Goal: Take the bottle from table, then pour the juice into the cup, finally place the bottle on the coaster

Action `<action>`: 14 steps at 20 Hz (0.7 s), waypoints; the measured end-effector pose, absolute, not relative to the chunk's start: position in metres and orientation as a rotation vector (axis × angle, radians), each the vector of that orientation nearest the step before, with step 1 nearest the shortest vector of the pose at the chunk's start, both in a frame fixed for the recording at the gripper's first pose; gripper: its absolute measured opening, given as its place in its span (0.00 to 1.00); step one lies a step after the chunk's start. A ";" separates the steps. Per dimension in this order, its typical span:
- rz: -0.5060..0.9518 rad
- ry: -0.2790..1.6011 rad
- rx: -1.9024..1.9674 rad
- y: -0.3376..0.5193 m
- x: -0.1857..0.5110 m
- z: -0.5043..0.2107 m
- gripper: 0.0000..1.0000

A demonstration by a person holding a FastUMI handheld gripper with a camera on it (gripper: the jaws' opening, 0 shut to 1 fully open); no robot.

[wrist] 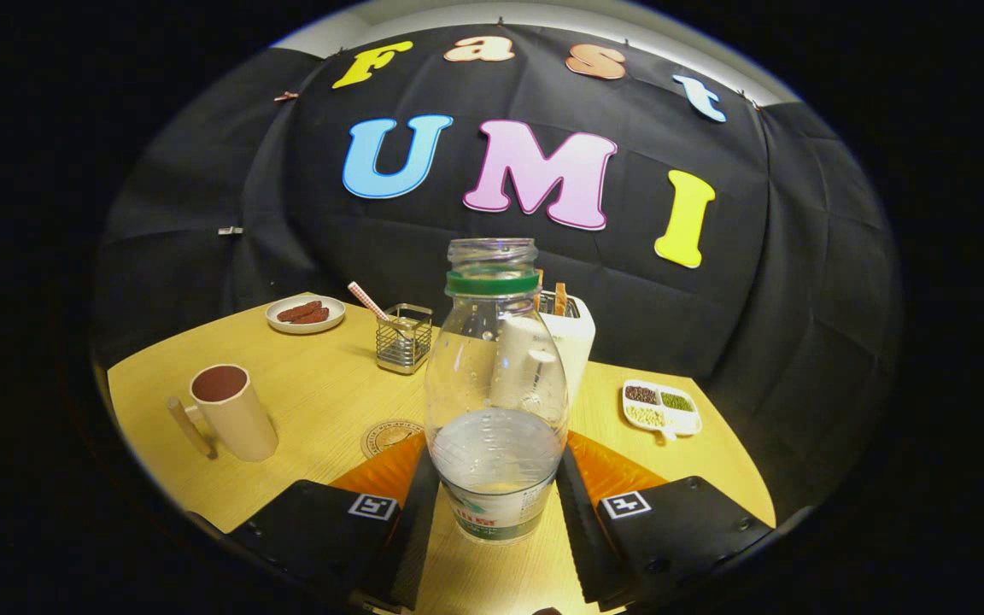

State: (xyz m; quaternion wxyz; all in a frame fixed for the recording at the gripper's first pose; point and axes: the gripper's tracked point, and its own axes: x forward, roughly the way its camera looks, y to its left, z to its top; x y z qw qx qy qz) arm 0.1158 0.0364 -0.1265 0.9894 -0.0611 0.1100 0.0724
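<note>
A clear plastic bottle (494, 401) with a green neck ring and no cap stands upright between my gripper (494, 504) fingers, which press on its lower body from both sides. Pale liquid fills its lower part. It looks slightly lifted off the wooden table (321, 401), though I cannot tell for sure. A beige cup (233, 413) with a handle and a dark inside stands on the table ahead to the left of the fingers. A round coaster (388, 437) lies flat just beyond the left finger, between cup and bottle.
Beyond the bottle stand a wire holder (404, 339) with a striped straw and a white toaster (566, 337). A plate of dark food (305, 313) sits at the far left. A white divided dish of grains (662, 407) lies to the right near the table edge.
</note>
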 end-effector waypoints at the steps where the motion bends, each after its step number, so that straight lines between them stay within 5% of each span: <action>1: 0.147 0.221 -0.137 0.038 0.116 -0.119 0.71; 14: 0.147 0.170 -0.414 0.080 0.115 -0.046 0.71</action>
